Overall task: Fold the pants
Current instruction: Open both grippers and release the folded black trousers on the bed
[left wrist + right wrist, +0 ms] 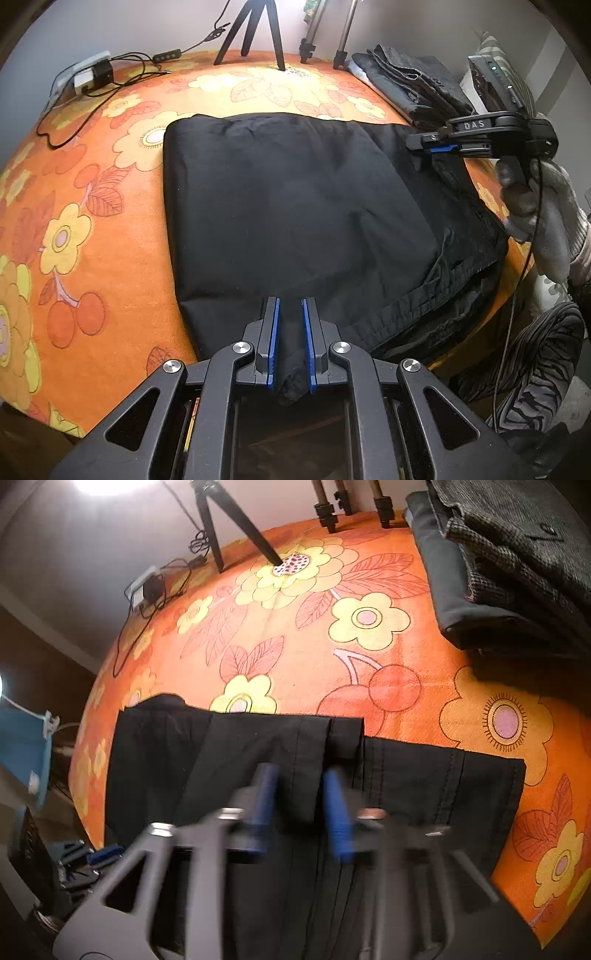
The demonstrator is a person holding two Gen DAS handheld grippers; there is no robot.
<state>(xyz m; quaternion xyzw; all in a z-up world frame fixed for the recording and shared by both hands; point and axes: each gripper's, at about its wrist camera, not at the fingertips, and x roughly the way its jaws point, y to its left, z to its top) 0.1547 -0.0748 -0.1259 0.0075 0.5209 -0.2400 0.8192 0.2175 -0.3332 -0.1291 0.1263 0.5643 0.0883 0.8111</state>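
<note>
Black pants (295,203) lie folded into a broad rectangle on an orange flowered tablecloth (92,221). My left gripper (290,306) is at their near edge, shut on a bunch of black fabric that shows between its blue pads. My right gripper (432,144), held by a gloved hand (535,206), hovers over the far right corner of the pants. In the right wrist view the right gripper (297,775) is blurred. Its blue pads stand apart above the flat pants (240,757), with nothing pinched between them.
A stack of folded dark garments (406,81) (498,572) sits at the back right of the table. Tripod legs (251,33) (229,535) stand at the back. A charger with cables (92,72) (147,589) lies back left. A patterned trouser leg (535,369) is beside the table's right edge.
</note>
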